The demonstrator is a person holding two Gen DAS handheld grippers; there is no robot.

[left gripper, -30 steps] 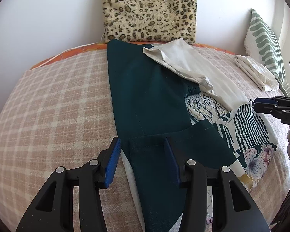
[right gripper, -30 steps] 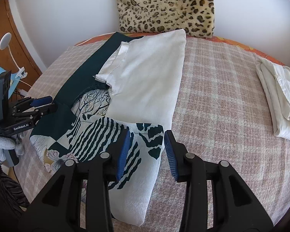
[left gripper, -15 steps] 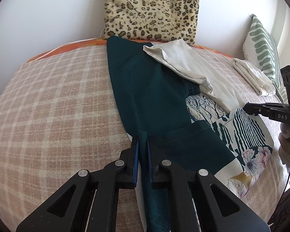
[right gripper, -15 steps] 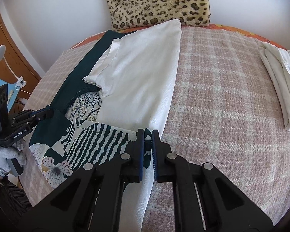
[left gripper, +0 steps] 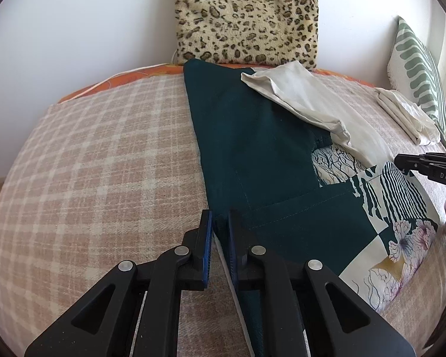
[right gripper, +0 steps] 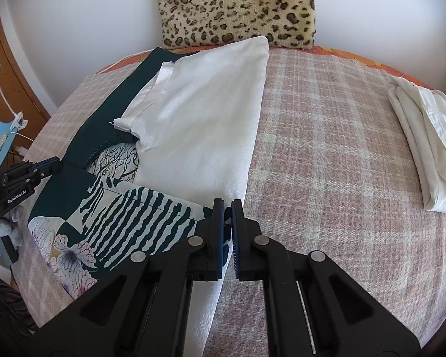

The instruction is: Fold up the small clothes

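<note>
One big green and white shirt [left gripper: 261, 154] lies flat on the bed [left gripper: 104, 163], with the left gripper [left gripper: 220, 229] and right gripper [right gripper: 227, 217] each low, pinching a near edge.

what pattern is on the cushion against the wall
Leopard print, dark spots on tan fur: the cushion shows best in the right wrist view.

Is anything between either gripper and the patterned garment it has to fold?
Nothing visible. The left gripper is shut on the patterned garment's dark green edge, and the right gripper is shut on its white edge.
</note>
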